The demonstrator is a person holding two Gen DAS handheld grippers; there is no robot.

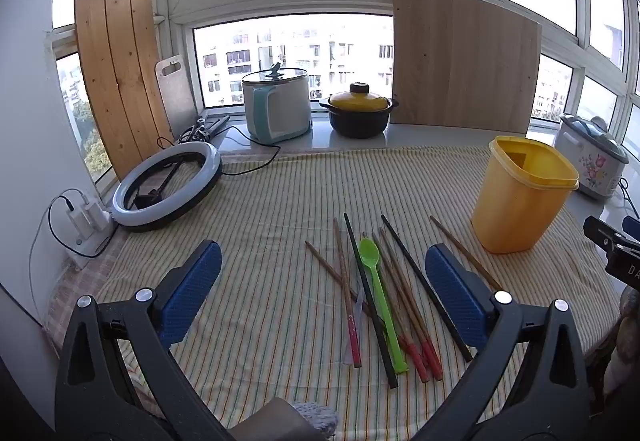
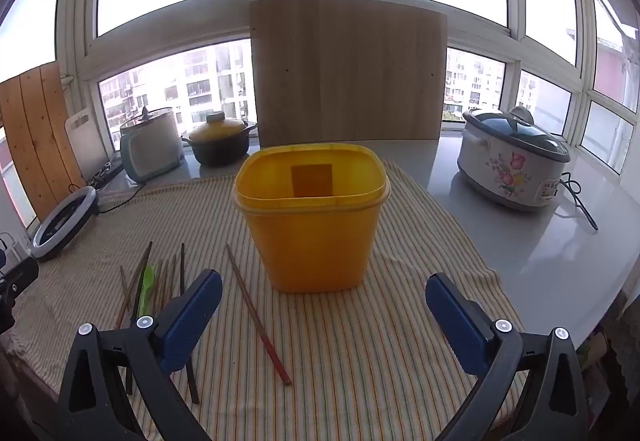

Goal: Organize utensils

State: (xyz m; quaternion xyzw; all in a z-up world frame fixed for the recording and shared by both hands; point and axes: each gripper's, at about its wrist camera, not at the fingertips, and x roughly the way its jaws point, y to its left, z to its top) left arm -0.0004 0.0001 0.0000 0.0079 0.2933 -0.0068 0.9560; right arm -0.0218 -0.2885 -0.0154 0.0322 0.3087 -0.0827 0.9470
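Observation:
A green plastic spoon (image 1: 378,291) lies among several brown and black chopsticks (image 1: 404,301) on the striped cloth (image 1: 280,201). My left gripper (image 1: 324,281) is open and empty, held just above and before this pile. An empty yellow tub (image 1: 520,197) stands upright to the right of the pile. In the right wrist view the tub (image 2: 312,217) is straight ahead of my open, empty right gripper (image 2: 324,305). One brown chopstick (image 2: 258,315) lies apart, left of the tub. The spoon (image 2: 147,287) and other chopsticks (image 2: 176,281) lie at the left there.
A ring light (image 1: 168,189) and a power strip (image 1: 86,221) sit at the table's left. An electric pot (image 1: 278,105), a yellow-lidded casserole (image 1: 360,109) and wooden boards (image 1: 464,57) stand on the sill. A flowered cooker (image 2: 512,161) stands right, with its cord (image 2: 580,201).

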